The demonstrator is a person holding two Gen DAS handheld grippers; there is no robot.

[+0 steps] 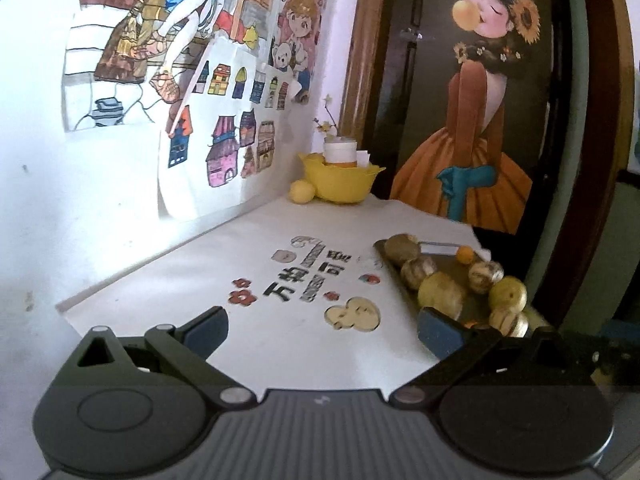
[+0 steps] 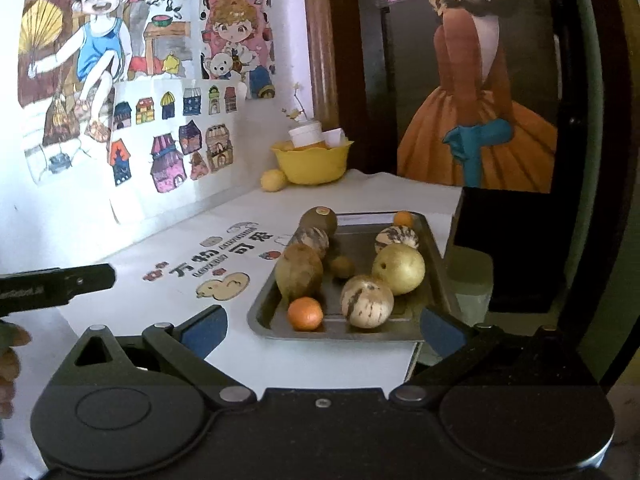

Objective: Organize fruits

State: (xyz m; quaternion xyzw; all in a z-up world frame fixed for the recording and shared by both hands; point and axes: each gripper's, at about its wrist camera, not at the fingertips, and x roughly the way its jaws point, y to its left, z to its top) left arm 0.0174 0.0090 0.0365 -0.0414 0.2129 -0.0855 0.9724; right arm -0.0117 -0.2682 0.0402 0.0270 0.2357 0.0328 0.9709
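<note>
Hovering wide-spread right tongs [image 2: 322,330], fruit tray [image 2: 434,264] at table edge [image 2: 412,360]

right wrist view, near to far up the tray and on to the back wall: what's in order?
Right claw, open → small orange at the tray's near edge → yellow pear → far small orange at the back rim → yellow bowl with a white-capped bottle in it, near the wall.
</note>
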